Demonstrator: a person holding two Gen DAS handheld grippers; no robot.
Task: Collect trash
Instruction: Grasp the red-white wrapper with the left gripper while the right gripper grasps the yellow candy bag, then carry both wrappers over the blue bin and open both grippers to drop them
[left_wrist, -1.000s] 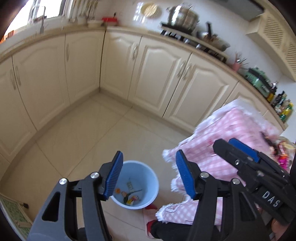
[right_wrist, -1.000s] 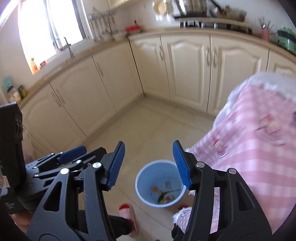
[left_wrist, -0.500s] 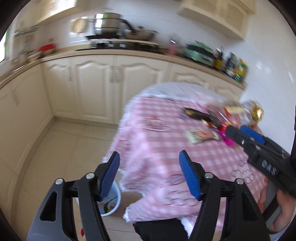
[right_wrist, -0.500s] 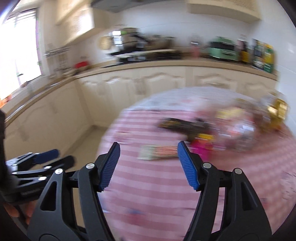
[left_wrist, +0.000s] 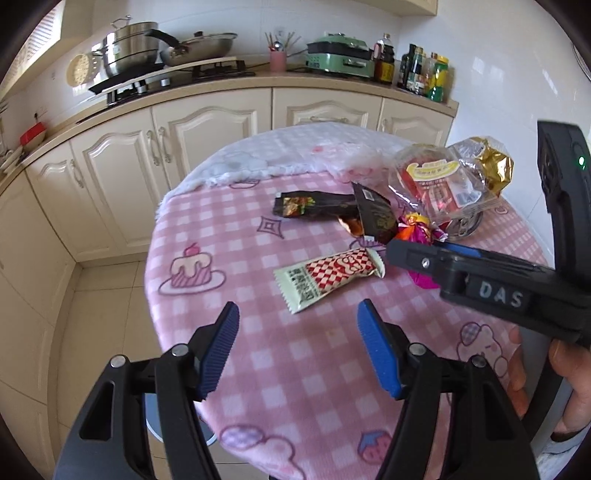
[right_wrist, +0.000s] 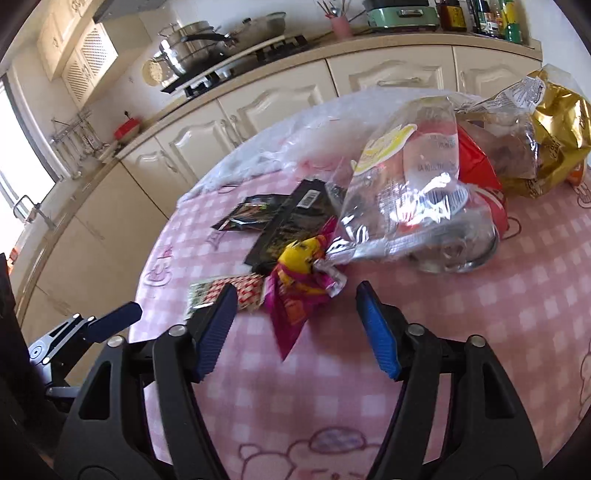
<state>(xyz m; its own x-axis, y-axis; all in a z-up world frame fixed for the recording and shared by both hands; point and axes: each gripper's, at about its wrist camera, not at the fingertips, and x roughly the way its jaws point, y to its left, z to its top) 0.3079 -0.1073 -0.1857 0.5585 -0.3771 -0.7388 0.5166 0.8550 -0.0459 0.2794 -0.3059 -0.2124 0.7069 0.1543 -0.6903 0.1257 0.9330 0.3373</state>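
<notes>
Wrappers lie on a round table with a pink checked cloth (left_wrist: 258, 350). A red-and-white checked wrapper (left_wrist: 328, 275) lies just beyond my open, empty left gripper (left_wrist: 297, 349). Two black wrappers (left_wrist: 332, 210) lie farther back. A magenta and yellow wrapper (right_wrist: 299, 288) lies just in front of my open, empty right gripper (right_wrist: 295, 328). The right gripper also shows in the left wrist view (left_wrist: 461, 264), above the table's right side. The blue bin (left_wrist: 177, 424) peeks out below the table's near edge, mostly hidden.
A clear plastic bag (right_wrist: 413, 192) with red packaging, a gold foil bag (right_wrist: 554, 147) and a metal bowl (right_wrist: 458, 254) sit at the table's far right. Cream cabinets (left_wrist: 207, 147) and a counter with pots and bottles run behind.
Both grippers swung up and to the right, from over the blue bin on the floor to above the table and its wrappers. Both stayed open and empty.
</notes>
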